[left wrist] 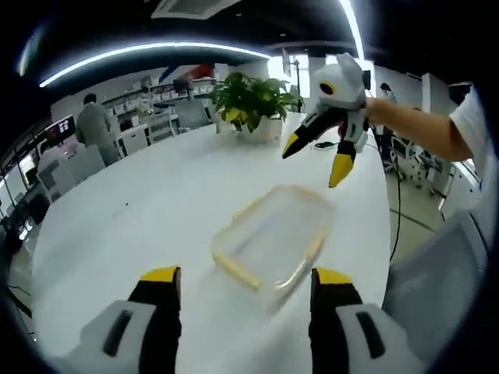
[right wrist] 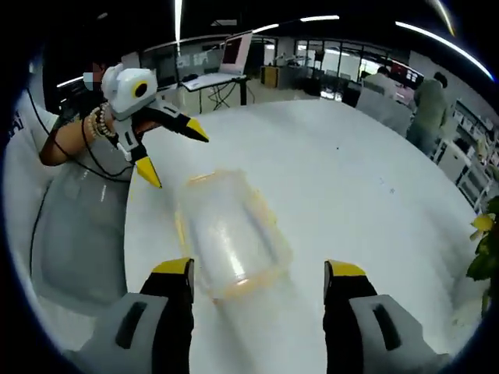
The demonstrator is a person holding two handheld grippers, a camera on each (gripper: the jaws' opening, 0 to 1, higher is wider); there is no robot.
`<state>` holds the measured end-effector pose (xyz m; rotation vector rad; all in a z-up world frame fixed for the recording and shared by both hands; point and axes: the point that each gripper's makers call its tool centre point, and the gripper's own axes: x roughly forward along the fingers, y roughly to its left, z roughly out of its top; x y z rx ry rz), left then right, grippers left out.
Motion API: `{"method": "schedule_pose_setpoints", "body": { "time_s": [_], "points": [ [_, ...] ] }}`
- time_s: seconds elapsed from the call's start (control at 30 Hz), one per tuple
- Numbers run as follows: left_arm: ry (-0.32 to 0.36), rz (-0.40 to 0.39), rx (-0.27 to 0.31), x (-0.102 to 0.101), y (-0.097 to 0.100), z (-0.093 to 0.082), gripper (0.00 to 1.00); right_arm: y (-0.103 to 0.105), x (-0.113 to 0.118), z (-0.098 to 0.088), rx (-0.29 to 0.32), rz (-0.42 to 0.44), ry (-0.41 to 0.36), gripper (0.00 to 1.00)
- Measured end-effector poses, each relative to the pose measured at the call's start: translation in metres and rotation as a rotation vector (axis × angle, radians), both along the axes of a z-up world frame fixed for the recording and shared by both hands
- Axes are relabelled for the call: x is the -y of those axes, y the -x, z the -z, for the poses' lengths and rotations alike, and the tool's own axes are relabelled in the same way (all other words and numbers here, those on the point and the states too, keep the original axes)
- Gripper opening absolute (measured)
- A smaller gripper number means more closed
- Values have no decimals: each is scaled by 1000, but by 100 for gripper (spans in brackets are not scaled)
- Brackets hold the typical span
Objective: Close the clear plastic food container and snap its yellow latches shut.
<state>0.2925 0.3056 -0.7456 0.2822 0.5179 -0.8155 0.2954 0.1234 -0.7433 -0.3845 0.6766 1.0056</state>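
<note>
A clear plastic food container [left wrist: 271, 238] with yellow latches [left wrist: 238, 269] along its edges lies flat on the white table [left wrist: 140, 210], near the table's edge where a person in grey sits. In the left gripper view, the left gripper [left wrist: 245, 284] hangs above the table with its 2 yellow-tipped jaws spread wide, one on each side of the container's near end, apart from it and gripping nothing. The right gripper [left wrist: 318, 160] comes in from the upper right of that view, held in a hand [left wrist: 373, 109], raised above the far end of the container, its 2 jaws parted and nothing between them. In the right gripper view, the right gripper [right wrist: 259, 276] has its jaws spread either side of the container [right wrist: 231, 232], whose lid looks to be lying on top, though blur hides whether any latch [right wrist: 234, 290] is snapped. The left gripper [right wrist: 176, 151] shows at upper left of that view, jaws apart, above the table edge. A potted plant [left wrist: 253, 105] stands further along the table, and a person [left wrist: 93, 125] stands by desks beyond
</note>
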Motion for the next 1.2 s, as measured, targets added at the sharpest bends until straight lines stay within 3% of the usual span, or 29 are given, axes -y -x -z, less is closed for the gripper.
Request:
{"method": "schedule_pose_setpoints", "body": {
  "time_s": [0.2, 0.33, 0.5, 0.8, 1.07, 1.2],
  "points": [
    [-34, -7, -8, -6, 0, 17, 68, 18, -4, 12, -13, 4, -53, 74],
    [-23, 29, -26, 5, 6, 27, 71, 25, -6, 23, -16, 10, -51, 78],
    [-19, 39, 3, 20, 0, 33, 70, 27, -6, 40, -34, 17, -33, 76],
    [-68, 98, 40, 44, -9, 39, 68, 19, -12, 50, -38, 38, -47, 74],
    [-100, 125, 18, 52, -12, 48, 68, 11, -18, 59, -48, 50, -53, 70],
    [-67, 134, -6, 54, -10, 46, 67, 8, -25, 62, -53, 44, -40, 68]
  ]
}}
